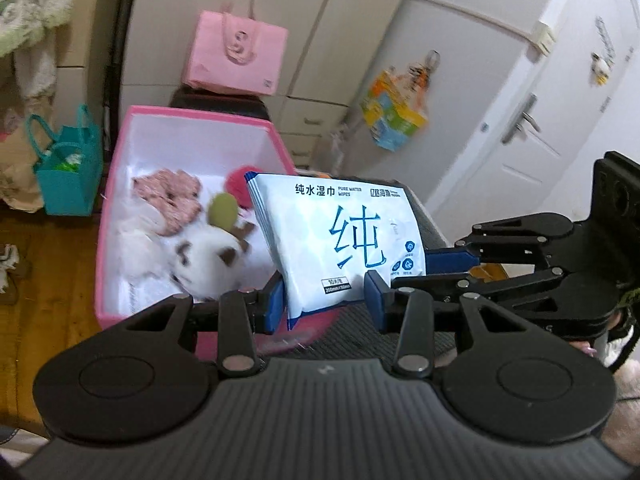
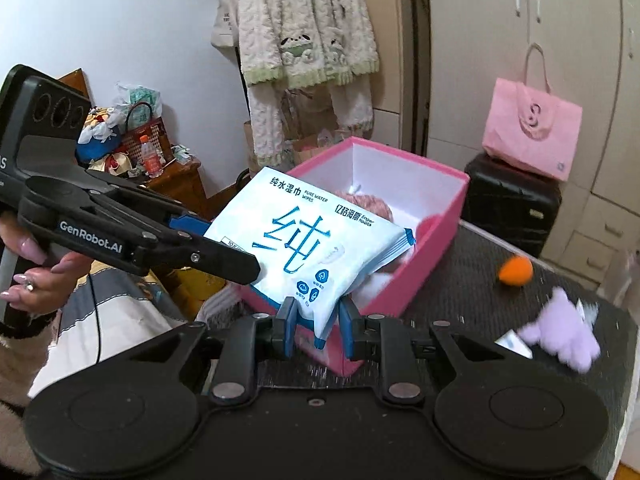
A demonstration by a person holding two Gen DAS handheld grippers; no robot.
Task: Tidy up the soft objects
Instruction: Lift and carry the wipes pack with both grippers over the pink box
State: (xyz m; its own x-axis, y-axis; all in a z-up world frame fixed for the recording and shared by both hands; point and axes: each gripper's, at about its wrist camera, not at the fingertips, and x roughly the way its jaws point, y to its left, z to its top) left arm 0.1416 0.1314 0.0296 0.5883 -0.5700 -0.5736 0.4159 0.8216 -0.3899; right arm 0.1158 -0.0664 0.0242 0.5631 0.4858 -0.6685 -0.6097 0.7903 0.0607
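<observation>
A white and blue pack of wet wipes (image 1: 340, 240) hangs over the near corner of an open pink box (image 1: 192, 114). My left gripper (image 1: 326, 300) has its blue pads either side of the pack's bottom edge, jaws wide, touching loosely. My right gripper (image 2: 318, 326) is closed on the pack's (image 2: 308, 248) lower corner; it also shows in the left wrist view (image 1: 452, 268). The box (image 2: 436, 216) holds a white plush toy (image 1: 208, 264), a pink fluffy piece (image 1: 172, 196) and a red ball (image 1: 240, 184).
On the dark mesh surface (image 2: 460, 280) right of the box lie an orange ball (image 2: 516, 270) and a lilac fluffy toy (image 2: 564, 330). A pink tote bag (image 2: 532, 124) sits on a black suitcase (image 2: 512, 200). A teal bag (image 1: 70, 168) stands on the floor.
</observation>
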